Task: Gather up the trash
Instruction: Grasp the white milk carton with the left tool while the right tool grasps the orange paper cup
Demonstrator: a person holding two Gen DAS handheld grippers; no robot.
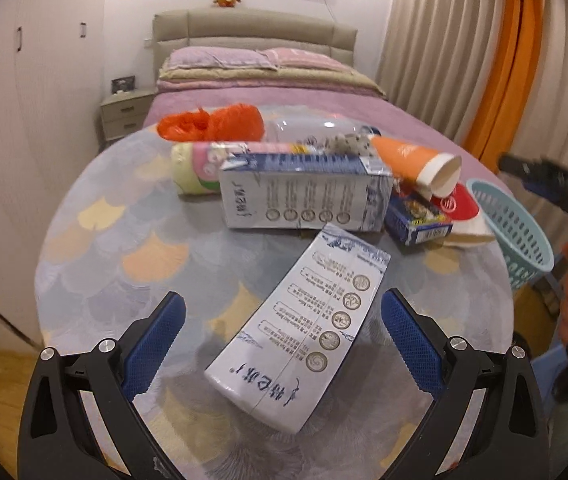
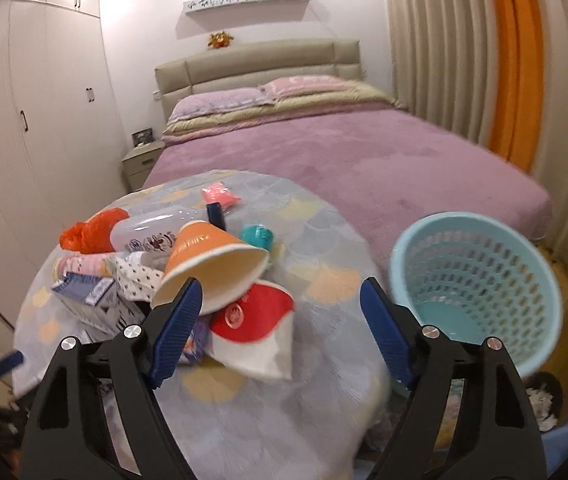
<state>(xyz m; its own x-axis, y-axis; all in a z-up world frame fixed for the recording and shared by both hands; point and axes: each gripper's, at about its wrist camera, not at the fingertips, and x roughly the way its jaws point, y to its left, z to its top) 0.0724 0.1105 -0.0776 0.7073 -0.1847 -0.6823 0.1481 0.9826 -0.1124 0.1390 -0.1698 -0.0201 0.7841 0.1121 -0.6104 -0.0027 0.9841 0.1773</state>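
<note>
The bed [image 2: 348, 152] fills the upper frame behind the round table [image 1: 131, 280]. A blue basket [image 2: 480, 288] sits at right. Mid-table, a carton [image 1: 304, 340] lies between the wide-open left gripper [image 1: 281, 320]; the right gripper [image 2: 281, 304], also wide, holds nothing beside the orange cup [image 2: 211, 264] and red cup [image 2: 255, 320].
</note>
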